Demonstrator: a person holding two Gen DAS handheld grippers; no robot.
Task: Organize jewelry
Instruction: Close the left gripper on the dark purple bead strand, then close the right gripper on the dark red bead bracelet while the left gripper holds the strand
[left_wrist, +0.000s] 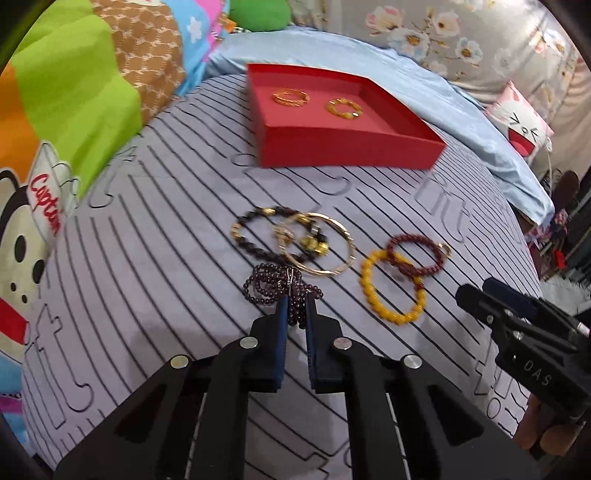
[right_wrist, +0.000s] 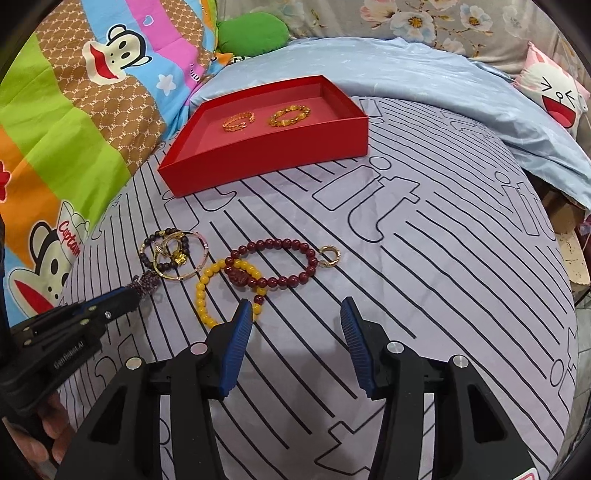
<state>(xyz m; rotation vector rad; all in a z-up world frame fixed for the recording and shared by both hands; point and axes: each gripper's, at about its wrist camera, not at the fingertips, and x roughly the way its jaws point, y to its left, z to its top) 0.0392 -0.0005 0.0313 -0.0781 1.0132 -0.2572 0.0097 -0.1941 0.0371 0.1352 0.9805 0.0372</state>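
My left gripper (left_wrist: 295, 300) is shut on a bunched purple bead bracelet (left_wrist: 266, 282) lying on the striped cloth; from the right wrist view the left gripper (right_wrist: 137, 293) pinches those beads (right_wrist: 148, 281). Beyond it lie a black bead bracelet (left_wrist: 255, 216) and a gold bangle (left_wrist: 340, 225), overlapping. To the right a yellow bead bracelet (left_wrist: 365, 280) crosses a dark red one (left_wrist: 439, 258). My right gripper (right_wrist: 295, 306) hovers open just short of the yellow bracelet (right_wrist: 201, 295) and the red bracelet (right_wrist: 280, 243). The red tray (left_wrist: 351, 147) holds two gold bracelets (left_wrist: 290, 97).
The grey striped cloth (right_wrist: 443, 277) covers a bed. A colourful cartoon quilt (left_wrist: 74, 92) rises along the left, a light blue sheet (left_wrist: 480, 129) lies behind the tray, and a pink cartoon pillow (left_wrist: 524, 122) sits at the far right. A hand (right_wrist: 48, 424) holds the left gripper.
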